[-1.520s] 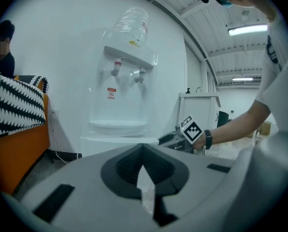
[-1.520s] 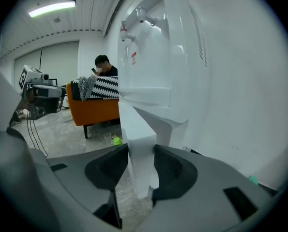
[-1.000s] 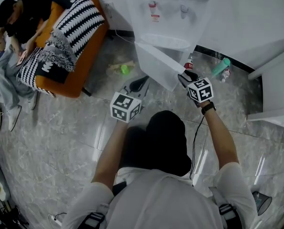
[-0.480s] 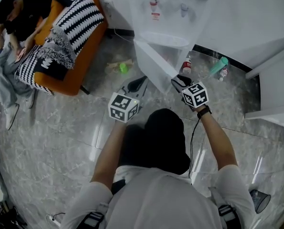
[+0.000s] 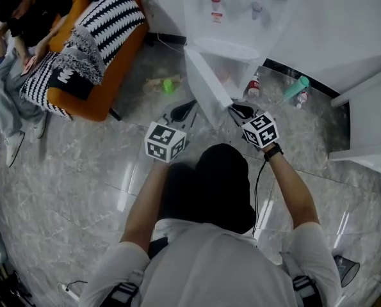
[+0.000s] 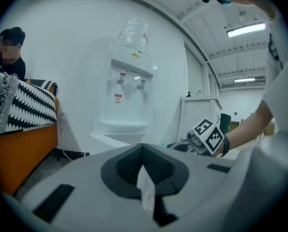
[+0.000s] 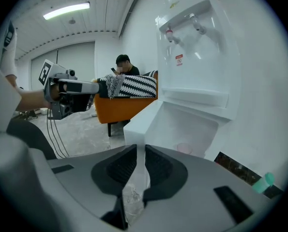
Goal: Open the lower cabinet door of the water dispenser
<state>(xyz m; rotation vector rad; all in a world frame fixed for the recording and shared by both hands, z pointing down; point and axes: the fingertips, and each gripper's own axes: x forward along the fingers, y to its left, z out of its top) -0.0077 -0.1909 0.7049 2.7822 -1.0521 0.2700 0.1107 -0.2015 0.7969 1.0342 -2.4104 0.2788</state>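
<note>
The white water dispenser (image 5: pixel 235 18) stands against the wall. Its lower cabinet door (image 5: pixel 206 82) is swung well out towards me. My right gripper (image 5: pixel 234 109) is at the door's free edge. In the right gripper view its jaws (image 7: pixel 140 151) have just been closing to a narrow slit, and the door's (image 7: pixel 139 122) white edge fills that slit. My left gripper (image 5: pixel 189 109) hovers left of the door, apart from it. Its jaws (image 6: pixel 143 170) are shut with nothing in them. The cabinet interior (image 7: pixel 192 134) shows behind the door.
An orange sofa (image 5: pixel 107 50) with striped cushions stands at the left, and a person (image 5: pixel 24 18) sits on it. A green object (image 5: pixel 170 85), a red-capped bottle (image 5: pixel 253 85) and a teal bottle (image 5: pixel 297 88) lie on the floor beside the dispenser. A white cabinet (image 5: pixel 369 114) is at the right.
The door has swung further out from the dispenser. My right gripper has come back towards me and to the left along with its edge. The left gripper has hardly moved.
</note>
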